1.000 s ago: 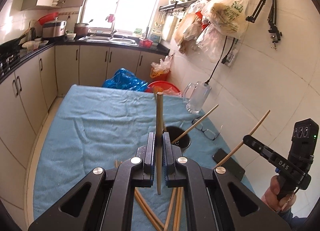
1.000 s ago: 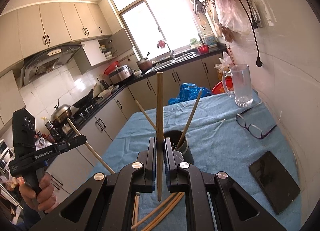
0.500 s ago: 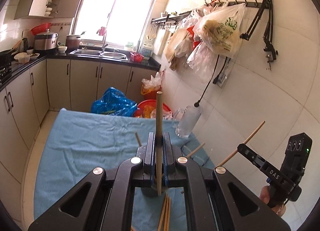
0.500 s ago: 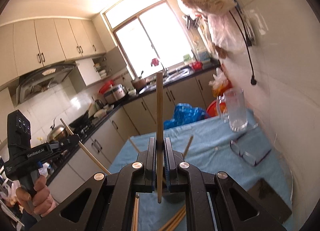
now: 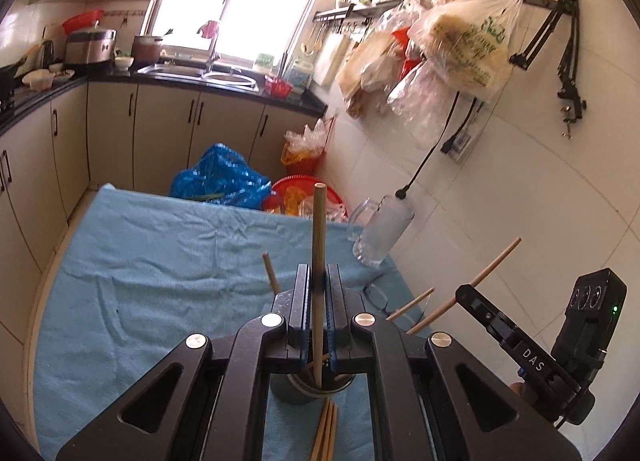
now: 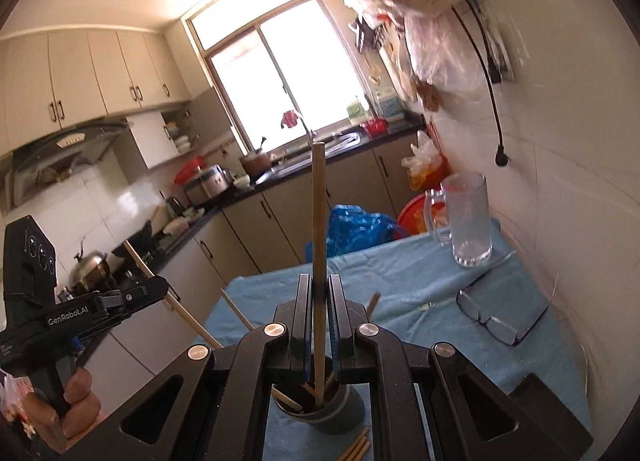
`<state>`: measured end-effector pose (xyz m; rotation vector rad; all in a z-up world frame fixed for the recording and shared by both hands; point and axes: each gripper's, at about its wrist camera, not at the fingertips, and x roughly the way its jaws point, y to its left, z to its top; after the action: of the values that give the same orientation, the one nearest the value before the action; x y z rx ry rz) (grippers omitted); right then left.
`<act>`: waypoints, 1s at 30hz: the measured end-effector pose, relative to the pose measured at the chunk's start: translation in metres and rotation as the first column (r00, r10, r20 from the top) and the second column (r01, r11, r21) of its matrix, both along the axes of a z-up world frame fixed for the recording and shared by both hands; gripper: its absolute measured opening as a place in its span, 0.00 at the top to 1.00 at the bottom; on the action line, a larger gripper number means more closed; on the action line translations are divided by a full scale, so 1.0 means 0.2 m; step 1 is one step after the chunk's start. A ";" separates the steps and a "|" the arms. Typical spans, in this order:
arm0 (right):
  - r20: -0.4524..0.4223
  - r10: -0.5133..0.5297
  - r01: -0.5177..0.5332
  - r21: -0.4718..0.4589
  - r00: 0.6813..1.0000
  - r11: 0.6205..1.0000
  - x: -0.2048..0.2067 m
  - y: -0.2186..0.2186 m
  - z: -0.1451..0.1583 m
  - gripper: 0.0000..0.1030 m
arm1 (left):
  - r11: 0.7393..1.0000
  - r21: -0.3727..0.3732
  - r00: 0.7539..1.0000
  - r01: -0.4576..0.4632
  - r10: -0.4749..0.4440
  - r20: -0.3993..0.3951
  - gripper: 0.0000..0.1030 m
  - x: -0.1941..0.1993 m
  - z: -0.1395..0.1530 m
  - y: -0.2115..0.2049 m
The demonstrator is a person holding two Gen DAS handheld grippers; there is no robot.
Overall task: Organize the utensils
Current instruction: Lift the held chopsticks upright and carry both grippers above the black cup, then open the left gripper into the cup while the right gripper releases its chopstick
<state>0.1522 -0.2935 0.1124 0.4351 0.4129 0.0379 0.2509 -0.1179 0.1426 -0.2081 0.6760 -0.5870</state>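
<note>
Glass mug [image 6: 468, 217], eyeglasses [image 6: 494, 315], perhaps a phone [image 6: 550, 413], blue cloth [image 5: 160, 261].

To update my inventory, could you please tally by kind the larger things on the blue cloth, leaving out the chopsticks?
Utensil cup: 1
Glass mug: 1
Eyeglasses: 1
Phone: 1
Total: 4

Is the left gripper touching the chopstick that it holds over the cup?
Touching. In the left wrist view, the left gripper has both fingers pressed against the upright chopstick, with no gap on either side.
</note>
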 end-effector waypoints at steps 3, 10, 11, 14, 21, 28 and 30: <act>-0.033 0.006 -0.006 0.014 0.999 1.000 0.03 -0.01 -0.07 0.92 | 1.000 0.011 1.000 0.000 0.000 -0.025 0.94 0.02 -0.07 -0.01; -0.078 0.026 -0.023 0.035 0.997 0.999 0.07 0.00 -0.17 0.92 | 0.999 0.040 0.998 -0.001 0.003 -0.060 0.94 0.04 -0.20 -0.03; -0.081 0.027 -0.024 0.036 0.996 0.999 0.07 0.00 -0.18 0.92 | 0.999 0.044 0.998 -0.001 0.004 -0.066 0.94 0.04 -0.21 -0.03; -0.097 0.029 -0.025 0.042 0.995 0.999 0.08 0.01 -0.21 0.92 | 0.998 0.055 0.997 -0.001 0.005 -0.077 0.94 0.05 -0.25 -0.04; -0.122 0.032 -0.025 0.056 0.992 0.998 0.10 -0.01 -0.25 0.91 | 0.998 0.065 0.996 -0.008 0.014 -0.087 0.93 0.08 -0.29 -0.03; -0.093 0.031 -0.026 0.059 0.995 0.998 0.04 -0.02 -0.19 0.83 | 0.999 0.041 0.997 -0.018 0.021 -0.070 0.77 0.04 -0.25 0.01; -0.080 0.032 -0.028 0.052 0.996 0.998 0.00 -0.02 -0.17 0.80 | 0.999 0.039 0.998 -0.021 0.023 -0.050 0.74 0.01 -0.22 0.03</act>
<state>0.1517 -0.2977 0.0781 0.4812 0.4989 0.0603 0.2523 -0.1125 0.0980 -0.1946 0.7326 -0.5483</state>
